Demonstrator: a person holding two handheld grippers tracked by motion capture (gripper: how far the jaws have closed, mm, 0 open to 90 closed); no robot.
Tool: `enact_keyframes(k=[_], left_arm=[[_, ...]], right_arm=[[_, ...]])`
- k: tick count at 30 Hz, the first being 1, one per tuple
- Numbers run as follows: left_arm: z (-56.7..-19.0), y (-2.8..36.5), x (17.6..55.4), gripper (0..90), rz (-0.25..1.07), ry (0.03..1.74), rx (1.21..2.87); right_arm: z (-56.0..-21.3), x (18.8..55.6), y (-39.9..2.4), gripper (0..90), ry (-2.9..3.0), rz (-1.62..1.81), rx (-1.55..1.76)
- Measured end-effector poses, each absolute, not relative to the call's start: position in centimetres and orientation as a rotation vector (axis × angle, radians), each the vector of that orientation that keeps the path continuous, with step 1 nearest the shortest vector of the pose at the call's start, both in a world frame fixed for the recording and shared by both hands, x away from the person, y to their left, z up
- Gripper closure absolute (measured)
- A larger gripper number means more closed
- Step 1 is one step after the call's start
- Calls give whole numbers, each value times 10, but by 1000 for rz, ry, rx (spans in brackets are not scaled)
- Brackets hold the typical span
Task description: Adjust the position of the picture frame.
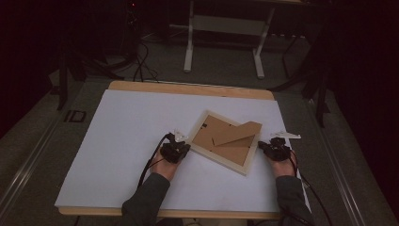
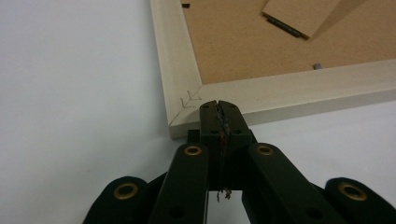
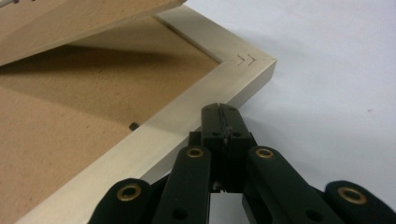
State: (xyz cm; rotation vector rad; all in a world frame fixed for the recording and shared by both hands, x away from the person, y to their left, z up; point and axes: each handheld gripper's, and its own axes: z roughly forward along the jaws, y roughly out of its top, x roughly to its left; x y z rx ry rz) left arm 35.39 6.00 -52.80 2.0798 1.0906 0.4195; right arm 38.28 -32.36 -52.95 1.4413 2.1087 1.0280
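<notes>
We see a wooden counter covered by a white sheet, its bare edge showing along the far side. Directly on the sheet lies a pale wooden picture frame, face down and turned at an angle, right of centre.

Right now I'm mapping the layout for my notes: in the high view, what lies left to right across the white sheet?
Left tool → picture frame lying face down → right tool, all on the white sheet.
</notes>
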Motion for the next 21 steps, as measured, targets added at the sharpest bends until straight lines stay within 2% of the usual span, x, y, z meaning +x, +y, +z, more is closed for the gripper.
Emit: enact_keyframes(k=[8,21], left_arm=[[-528,65,364,900,414,1141,2053],[-528,64,364,900,406,1143,2036]], right_arm=[[-529,387,-317,900,2134,1017,1407],[-525,416,-324,900,2034,1032,1475]])
